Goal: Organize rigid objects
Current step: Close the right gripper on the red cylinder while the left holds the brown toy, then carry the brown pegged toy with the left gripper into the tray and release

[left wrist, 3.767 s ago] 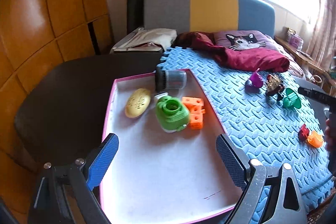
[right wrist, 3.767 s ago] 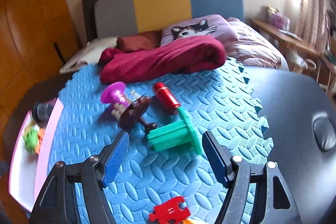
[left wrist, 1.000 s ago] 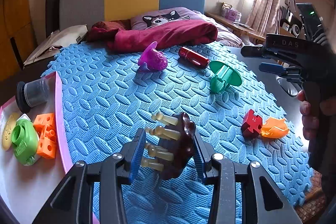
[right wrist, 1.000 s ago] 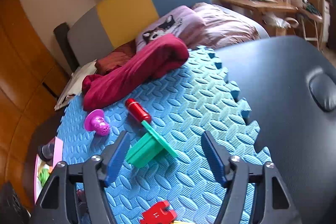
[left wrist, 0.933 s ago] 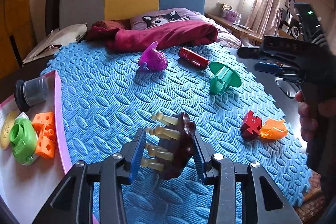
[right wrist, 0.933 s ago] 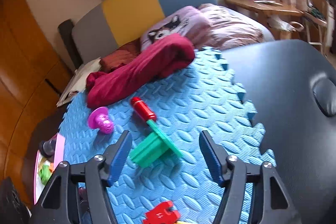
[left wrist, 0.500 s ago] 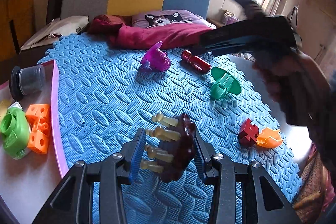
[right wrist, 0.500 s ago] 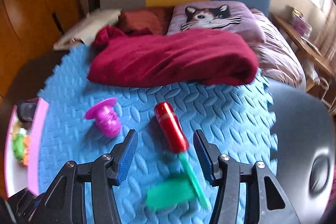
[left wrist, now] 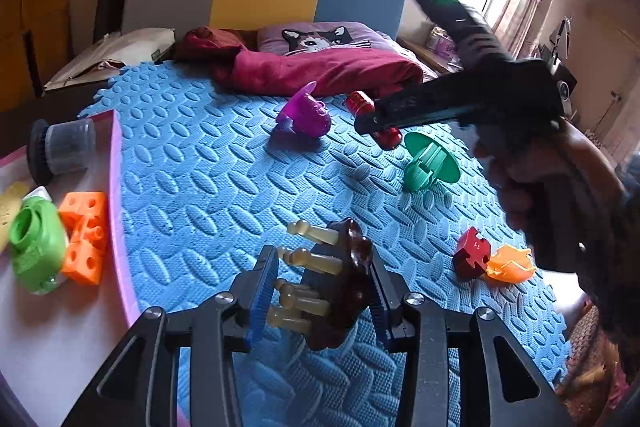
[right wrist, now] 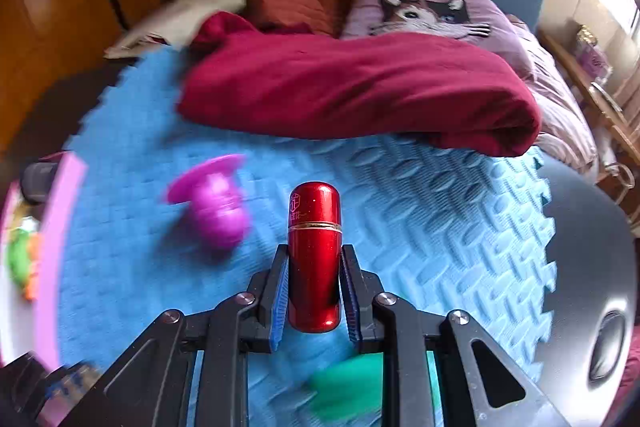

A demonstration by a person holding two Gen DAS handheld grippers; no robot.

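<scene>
My left gripper [left wrist: 320, 287] is shut on a dark brown toy with cream pegs [left wrist: 344, 279], held above the blue foam mat [left wrist: 200, 163]. My right gripper [right wrist: 314, 291] is shut on a red metal capsule [right wrist: 314, 251], its jaws on the capsule's lower half. In the left wrist view the right gripper's body [left wrist: 460, 103] hides part of the capsule [left wrist: 360, 101]. A purple toy [left wrist: 306, 113], a green flanged toy [left wrist: 428, 163], a red puzzle piece [left wrist: 472, 257] and an orange piece [left wrist: 508, 263] lie on the mat.
A pink-rimmed white tray [left wrist: 120, 227] at the left holds a green toy [left wrist: 34, 243], orange blocks [left wrist: 86, 227] and a grey cup [left wrist: 60, 147]. A maroon blanket [right wrist: 360, 95] and cat pillow [right wrist: 424, 15] lie beyond the mat. Dark table surface [right wrist: 592, 267] lies to the right.
My right gripper moved forward from above the green toy to the red capsule and shut on it. My left gripper keeps holding the brown peg toy, nearly still.
</scene>
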